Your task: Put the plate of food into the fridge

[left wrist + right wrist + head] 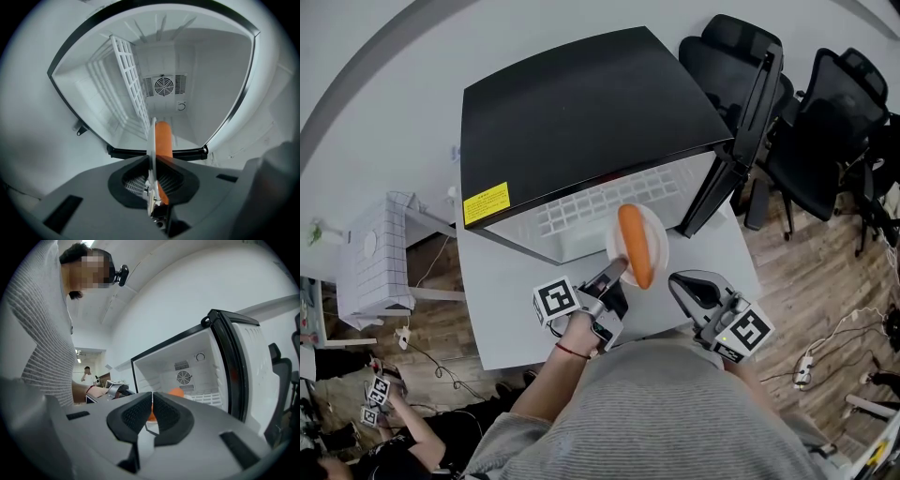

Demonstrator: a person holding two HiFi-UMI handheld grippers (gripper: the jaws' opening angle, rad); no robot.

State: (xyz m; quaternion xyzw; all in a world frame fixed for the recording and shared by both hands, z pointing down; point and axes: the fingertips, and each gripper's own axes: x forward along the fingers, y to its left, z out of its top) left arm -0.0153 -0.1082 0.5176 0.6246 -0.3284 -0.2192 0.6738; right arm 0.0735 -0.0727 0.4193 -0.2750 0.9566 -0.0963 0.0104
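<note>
**Plate (659, 236) at the mouth of the fridge (581, 103), pinched in my left tongs (614, 270)**

My left tongs are clenched on the plate's near rim. In the left gripper view the plate stands edge-on between the two jaws, which press it from either side. A long orange piece of food (635, 246) lies along the plate, and its near end reaches down beside the jaws. I hold the plate level at the front of the fridge, half under the top edge of the opening and half out over the surface (516, 309) that carries the fridge. Past the plate, that same view looks into the white inside of the fridge. A round fan grille (163, 86) sits on the back wall and a white wire shelf (131, 79) is beside it.

My right tongs (686, 281) are closed with the jaws together and nothing between them. They hang just in front of the fridge, on the side of the open door (741, 141), close to the plate but not touching it. The right gripper view shows the two ribbed pads meeting, with the orange food and the fridge's fan beyond them.

As for writing, a yellow label (486, 203) sits on the fridge's top at the front corner away from the door. Its dark print is too small for me to read. The cube on each of my tongs bears only black-and-white square markers.
</note>
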